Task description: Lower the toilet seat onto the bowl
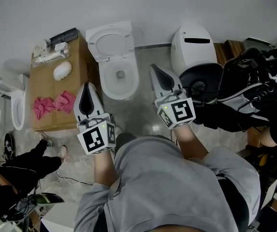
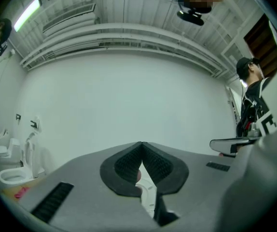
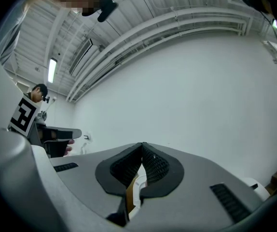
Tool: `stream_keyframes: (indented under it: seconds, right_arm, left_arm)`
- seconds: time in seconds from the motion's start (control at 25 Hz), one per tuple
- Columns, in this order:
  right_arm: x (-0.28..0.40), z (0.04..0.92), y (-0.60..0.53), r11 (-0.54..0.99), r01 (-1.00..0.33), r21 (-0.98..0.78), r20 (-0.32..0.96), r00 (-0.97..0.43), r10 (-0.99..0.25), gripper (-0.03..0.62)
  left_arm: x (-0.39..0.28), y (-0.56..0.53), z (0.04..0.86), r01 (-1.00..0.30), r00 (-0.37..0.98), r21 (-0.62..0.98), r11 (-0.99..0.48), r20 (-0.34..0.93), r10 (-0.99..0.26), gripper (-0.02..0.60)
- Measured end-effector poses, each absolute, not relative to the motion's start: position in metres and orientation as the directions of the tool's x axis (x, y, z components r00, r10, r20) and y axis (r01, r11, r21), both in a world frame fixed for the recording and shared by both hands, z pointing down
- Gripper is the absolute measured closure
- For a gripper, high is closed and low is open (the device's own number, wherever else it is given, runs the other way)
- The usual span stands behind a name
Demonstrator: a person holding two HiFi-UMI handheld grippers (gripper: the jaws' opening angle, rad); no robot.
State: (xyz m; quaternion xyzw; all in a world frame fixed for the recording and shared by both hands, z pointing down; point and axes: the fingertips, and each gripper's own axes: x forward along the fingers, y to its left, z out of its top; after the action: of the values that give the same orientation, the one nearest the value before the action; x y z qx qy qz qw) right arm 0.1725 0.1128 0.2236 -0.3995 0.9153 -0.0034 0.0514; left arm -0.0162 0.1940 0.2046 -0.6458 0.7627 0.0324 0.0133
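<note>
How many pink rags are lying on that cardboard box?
2 pink rags on the cardboard box: one nearer its left edge, the other just right of it. More could be tucked underneath.

1. We see the toilet seat point(image 1: 124, 35), a white oval ring, raised upright behind the bowl, with its opening facing us.
2. We see the bowl point(image 1: 130, 83), white and oval, uncovered, with a dark drain at its bottom. It sits in the upper middle of the head view, directly below the raised seat.
</note>
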Motion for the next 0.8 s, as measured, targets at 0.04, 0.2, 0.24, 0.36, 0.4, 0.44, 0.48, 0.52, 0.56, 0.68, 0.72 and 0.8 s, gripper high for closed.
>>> stream_keyframes:
  seconds: [0.04,0.2,0.24,0.36,0.4,0.44,0.48,0.52,0.56,0.68,0.72,0.8]
  right_arm:
    - [0.173,0.225,0.113,0.68,-0.732,-0.049,-0.092,-0.674,-0.733,0.595]
    - [0.166,0.229,0.105,0.679,-0.733,-0.05,-0.094,-0.673,-0.734,0.595]
    - [0.163,0.229,0.101,0.677,-0.734,-0.05,-0.093,-0.672,-0.735,0.595]
    - [0.152,0.228,0.088,0.665,-0.745,-0.045,-0.091,-0.66,-0.746,0.595]
    - [0.149,0.228,0.083,0.658,-0.751,-0.044,-0.088,-0.654,-0.752,0.595]
    - [0.145,0.229,0.077,0.651,-0.758,-0.043,-0.084,-0.646,-0.758,0.595]
    - [0.141,0.228,0.07,0.642,-0.765,-0.042,-0.08,-0.638,-0.766,0.595]
    - [0.137,0.227,0.064,0.634,-0.772,-0.04,-0.077,-0.63,-0.773,0.595]
    - [0.132,0.225,0.058,0.625,-0.78,-0.038,-0.076,-0.621,-0.78,0.595]
    - [0.117,0.22,0.036,0.597,-0.802,-0.033,-0.083,-0.593,-0.801,0.595]
    - [0.112,0.219,0.029,0.587,-0.809,-0.032,-0.085,-0.583,-0.808,0.595]
    - [0.103,0.216,0.019,0.567,-0.823,-0.027,-0.089,-0.563,-0.822,0.595]
  left_arm:
    - [-0.017,0.196,0.206,-0.985,-0.169,0.03,0.167,-0.063,-0.984,0.58]
    - [-0.026,0.195,0.209,-0.983,-0.181,0.029,0.179,-0.065,-0.981,0.58]
    - [-0.03,0.192,0.209,-0.983,-0.181,0.029,0.179,-0.063,-0.981,0.58]
    - [-0.043,0.176,0.211,-0.985,-0.17,0.032,0.169,-0.057,-0.984,0.58]
    - [-0.047,0.17,0.211,-0.987,-0.161,0.033,0.16,-0.054,-0.985,0.58]
    - [-0.052,0.163,0.212,-0.988,-0.151,0.033,0.15,-0.052,-0.987,0.58]
    - [-0.057,0.155,0.211,-0.99,-0.14,0.032,0.139,-0.051,-0.989,0.58]
    - [-0.063,0.147,0.21,-0.991,-0.13,0.031,0.128,-0.052,-0.99,0.58]
    - [-0.068,0.139,0.209,-0.993,-0.119,0.031,0.117,-0.053,-0.991,0.58]
    - [-0.086,0.116,0.207,-0.996,-0.088,0.03,0.087,-0.055,-0.995,0.58]
    - [-0.093,0.109,0.207,-0.997,-0.079,0.03,0.078,-0.055,-0.995,0.58]
    - [-0.106,0.1,0.206,-0.998,-0.063,0.03,0.062,-0.055,-0.996,0.58]
